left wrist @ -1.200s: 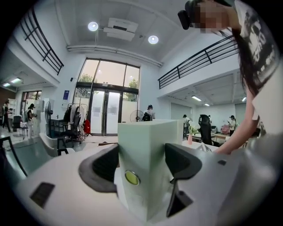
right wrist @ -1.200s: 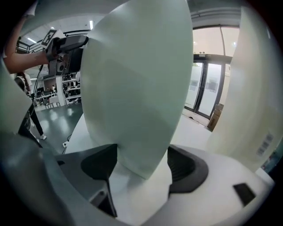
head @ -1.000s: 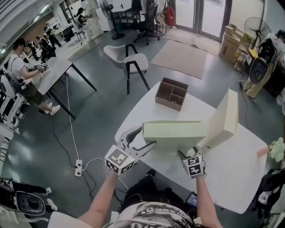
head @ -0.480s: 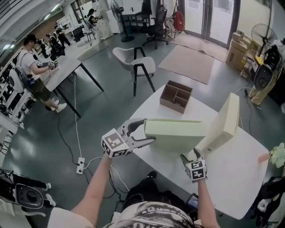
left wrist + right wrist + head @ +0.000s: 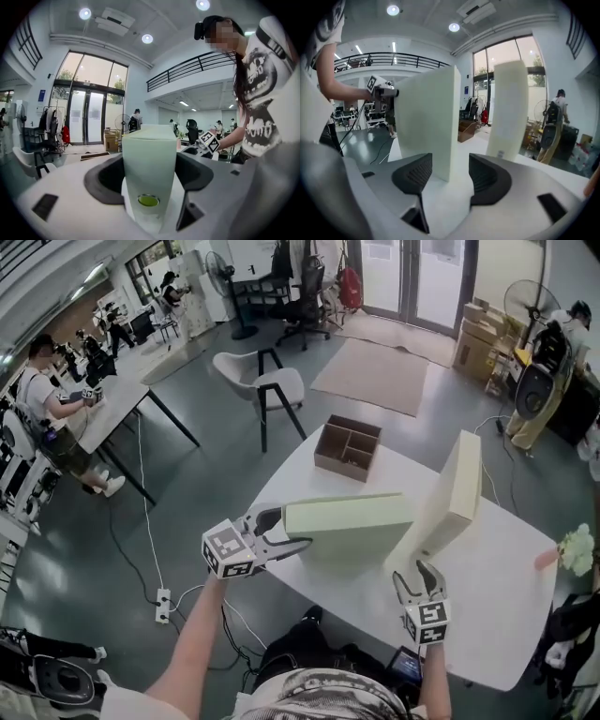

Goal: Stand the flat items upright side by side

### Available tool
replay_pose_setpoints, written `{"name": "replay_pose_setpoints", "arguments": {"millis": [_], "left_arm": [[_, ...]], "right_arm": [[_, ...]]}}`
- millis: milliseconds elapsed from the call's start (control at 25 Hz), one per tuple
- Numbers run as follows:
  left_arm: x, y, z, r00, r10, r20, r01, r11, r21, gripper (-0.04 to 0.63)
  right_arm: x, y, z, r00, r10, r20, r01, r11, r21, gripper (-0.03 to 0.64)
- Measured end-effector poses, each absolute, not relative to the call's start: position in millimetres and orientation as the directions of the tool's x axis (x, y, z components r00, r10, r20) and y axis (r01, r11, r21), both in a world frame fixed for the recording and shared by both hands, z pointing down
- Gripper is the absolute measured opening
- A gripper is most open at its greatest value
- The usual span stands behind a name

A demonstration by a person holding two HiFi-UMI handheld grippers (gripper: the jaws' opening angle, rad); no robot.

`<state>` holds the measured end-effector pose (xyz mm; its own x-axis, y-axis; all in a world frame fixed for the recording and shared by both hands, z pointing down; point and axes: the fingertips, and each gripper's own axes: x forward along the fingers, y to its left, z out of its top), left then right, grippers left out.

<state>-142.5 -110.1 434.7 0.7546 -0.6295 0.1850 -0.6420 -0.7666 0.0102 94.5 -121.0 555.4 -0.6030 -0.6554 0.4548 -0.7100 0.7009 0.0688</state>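
Observation:
A pale green flat box (image 5: pixel 352 521) stands on its long edge on the white table (image 5: pixel 487 615), its left end out past the table's edge. My left gripper (image 5: pixel 283 532) is shut on that end, and its jaws have just closed a little on it. In the left gripper view the box (image 5: pixel 149 154) fills the gap between the pads (image 5: pixel 110 180). A second pale green box (image 5: pixel 455 484) stands upright at its right end. My right gripper (image 5: pixel 418 572) hangs open, short of both boxes. Its jaws have just been closing with nothing between them. The right gripper view shows the held box (image 5: pixel 426 122) and the upright box (image 5: pixel 508 108) beyond the jaws.
A brown cardboard divider box (image 5: pixel 347 448) sits at the table's far edge. A chair (image 5: pixel 272 381) stands on the floor beyond it. A pink-handled item (image 5: pixel 553 557) lies at the table's right edge. People work at a desk at far left.
My right gripper has come away from the lying box's right end, drawing back toward me and rising. My left gripper keeps its hold and has turned slightly.

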Motion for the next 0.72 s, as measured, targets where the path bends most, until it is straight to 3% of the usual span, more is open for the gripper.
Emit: {"name": "replay_pose_setpoints", "arguments": {"millis": [320,520,640,720], "left_arm": [[-135,-100,436,0.688,-0.71,0.152,-0.717,-0.697,-0.013,0.33],[-129,-95,437,0.627,-0.77,0.121,-0.774,-0.633,-0.019,0.33],[-125,-94,436,0.593,-0.797,0.118,-0.801,-0.599,-0.021,0.33],[-121,-92,436,0.569,-0.813,0.122,-0.818,-0.575,-0.018,0.33]], "right_arm": [[157,-160,432,-0.375,-0.899,0.228,-0.861,0.428,0.274,0.244],[149,-202,418,-0.374,-0.904,0.205,-0.903,0.406,0.139,0.37],[149,-221,427,-0.336,-0.916,0.221,-0.927,0.363,0.095,0.37],[154,-227,429,-0.308,-0.926,0.217,-0.941,0.33,0.071,0.331]]}}
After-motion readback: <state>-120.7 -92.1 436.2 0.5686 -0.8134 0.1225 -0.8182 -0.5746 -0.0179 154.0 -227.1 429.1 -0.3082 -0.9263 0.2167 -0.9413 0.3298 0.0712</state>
